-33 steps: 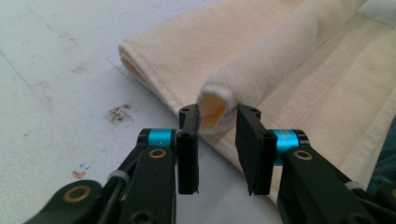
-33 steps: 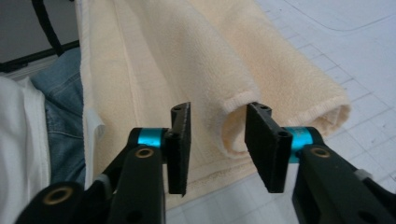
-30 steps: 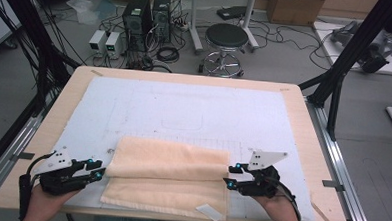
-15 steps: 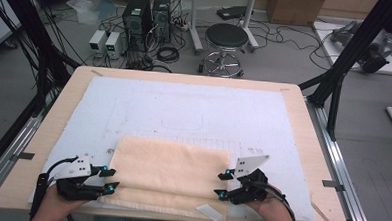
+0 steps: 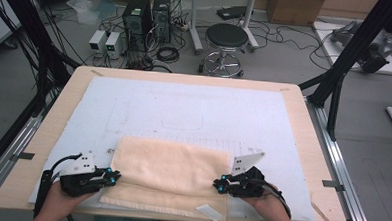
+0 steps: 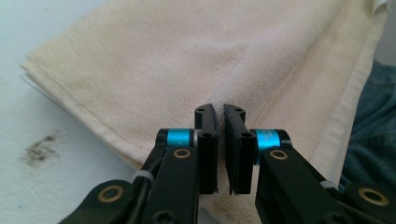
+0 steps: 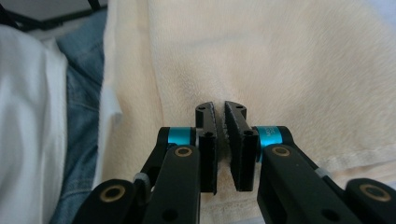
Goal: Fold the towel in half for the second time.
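High view, cream towel (image 5: 169, 172), folded in layers, soft terry, edges uneven

A light wooden table (image 5: 42, 149) stands on a grey floor (image 5: 377, 163), its top covered by a pale blue-white mat (image 5: 184, 105) marked with faint outlines and smudges. Metal rails run along both long sides of the table. Behind it, a round black stool (image 5: 226, 37) on a chrome base stands among loose black cables. To its left sit two dark computer towers (image 5: 147, 16) and two small white boxes (image 5: 106, 40). Black frame struts (image 5: 343, 62) rise at the right and cable bundles hang at the left. A cardboard box (image 5: 293, 7) rests at the far wall. The light is even and soft.
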`<state>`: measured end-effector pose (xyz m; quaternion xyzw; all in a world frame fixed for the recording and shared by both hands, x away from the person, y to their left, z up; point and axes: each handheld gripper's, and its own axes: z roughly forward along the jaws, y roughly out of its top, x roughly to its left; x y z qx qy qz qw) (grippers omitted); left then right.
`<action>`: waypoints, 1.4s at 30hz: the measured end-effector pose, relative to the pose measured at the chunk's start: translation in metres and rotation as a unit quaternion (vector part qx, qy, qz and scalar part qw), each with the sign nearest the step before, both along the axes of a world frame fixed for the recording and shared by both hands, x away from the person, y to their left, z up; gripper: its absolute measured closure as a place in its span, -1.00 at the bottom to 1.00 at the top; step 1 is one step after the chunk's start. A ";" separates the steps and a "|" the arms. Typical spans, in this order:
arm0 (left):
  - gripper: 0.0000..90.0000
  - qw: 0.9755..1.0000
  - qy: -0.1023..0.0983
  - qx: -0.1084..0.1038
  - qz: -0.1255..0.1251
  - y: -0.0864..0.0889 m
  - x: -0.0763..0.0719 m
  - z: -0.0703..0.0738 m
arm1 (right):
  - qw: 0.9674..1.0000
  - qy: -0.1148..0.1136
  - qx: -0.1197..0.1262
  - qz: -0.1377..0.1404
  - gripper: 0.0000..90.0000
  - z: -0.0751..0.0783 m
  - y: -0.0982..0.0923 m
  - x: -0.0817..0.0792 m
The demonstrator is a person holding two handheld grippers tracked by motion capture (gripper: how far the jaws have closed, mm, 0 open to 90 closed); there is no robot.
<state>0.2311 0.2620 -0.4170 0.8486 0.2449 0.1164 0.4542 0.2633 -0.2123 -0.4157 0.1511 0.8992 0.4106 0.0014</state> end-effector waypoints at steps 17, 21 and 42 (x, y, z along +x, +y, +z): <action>0.50 1.000 -0.013 -0.001 -0.027 0.009 -0.051 0.014 | 0.999 0.006 0.045 0.022 0.45 0.029 -0.010 -0.041; 0.39 1.000 -0.011 -0.009 -0.009 0.009 -0.038 0.013 | 0.999 0.004 0.044 -0.004 0.28 0.025 -0.010 -0.030; -0.19 0.996 0.014 -0.011 0.086 -0.017 0.090 -0.004 | 0.992 0.012 -0.002 -0.125 -0.02 -0.004 -0.008 0.068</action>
